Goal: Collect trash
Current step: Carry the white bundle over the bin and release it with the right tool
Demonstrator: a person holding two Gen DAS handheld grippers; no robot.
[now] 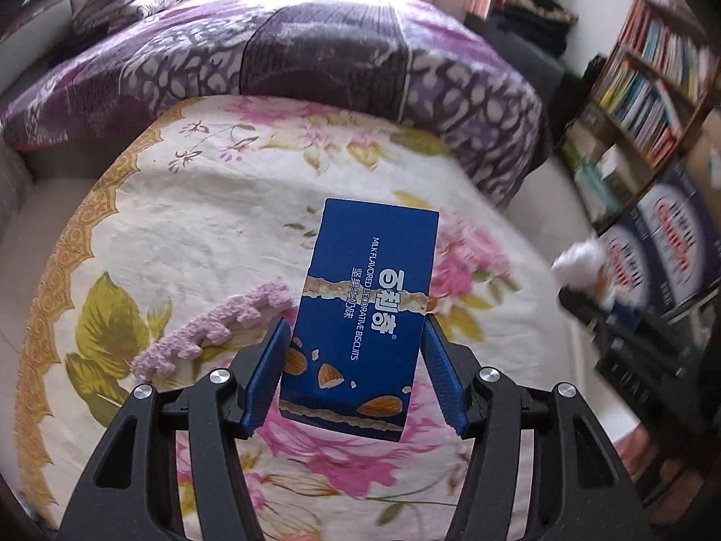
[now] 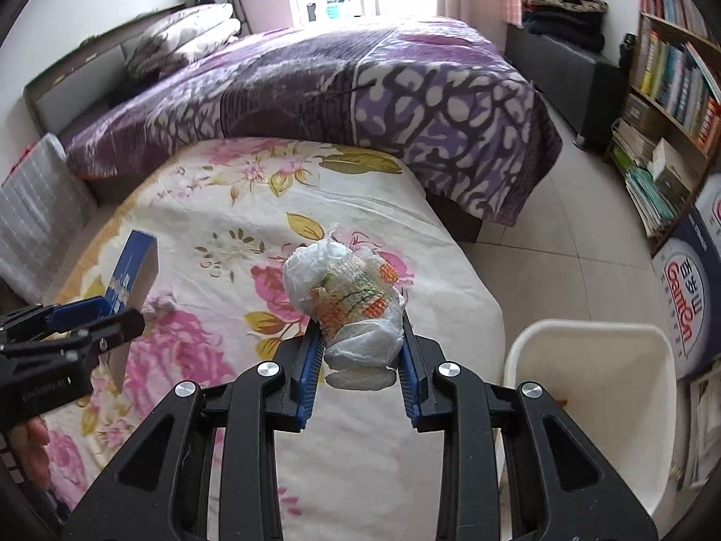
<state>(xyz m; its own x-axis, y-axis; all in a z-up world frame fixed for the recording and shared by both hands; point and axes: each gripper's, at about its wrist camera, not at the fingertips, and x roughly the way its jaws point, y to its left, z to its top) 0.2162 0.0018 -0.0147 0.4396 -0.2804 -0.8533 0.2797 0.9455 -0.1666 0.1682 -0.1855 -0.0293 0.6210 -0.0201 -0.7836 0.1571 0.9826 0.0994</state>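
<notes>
Left gripper [image 1: 356,338]: jaws closed on a blue biscuit box [image 1: 367,311], the blue pads pressing its two long sides. The box is held clear of the floral bedsheet [image 1: 203,225], its long axis running toward 12 o'clock, printed face up. In the right wrist view the same box [image 2: 133,270] appears at 9 o'clock, tilted, gripped by the left gripper [image 2: 115,320].

Right gripper [image 2: 360,338]: jaws closed to a moderate width on a crumpled plastic bag [image 2: 351,297], white with orange and green print. The bag bulges above the fingers toward 12 o'clock and sits above the bedsheet [image 2: 234,207]. In the left wrist view the bag [image 1: 579,266] shows blurred at 3 o'clock.

A white bin [image 2: 595,410] stands on the floor at 4 o'clock in the right wrist view, just beside the bed edge; its interior looks mostly white, with a small brown fleck near the bottom.

A pink knitted item [image 1: 216,324] lies on the sheet at 9 o'clock of the box. A purple quilt [image 2: 342,90] covers the far half of the bed. A bookshelf [image 2: 671,90] stands at 2 o'clock.
</notes>
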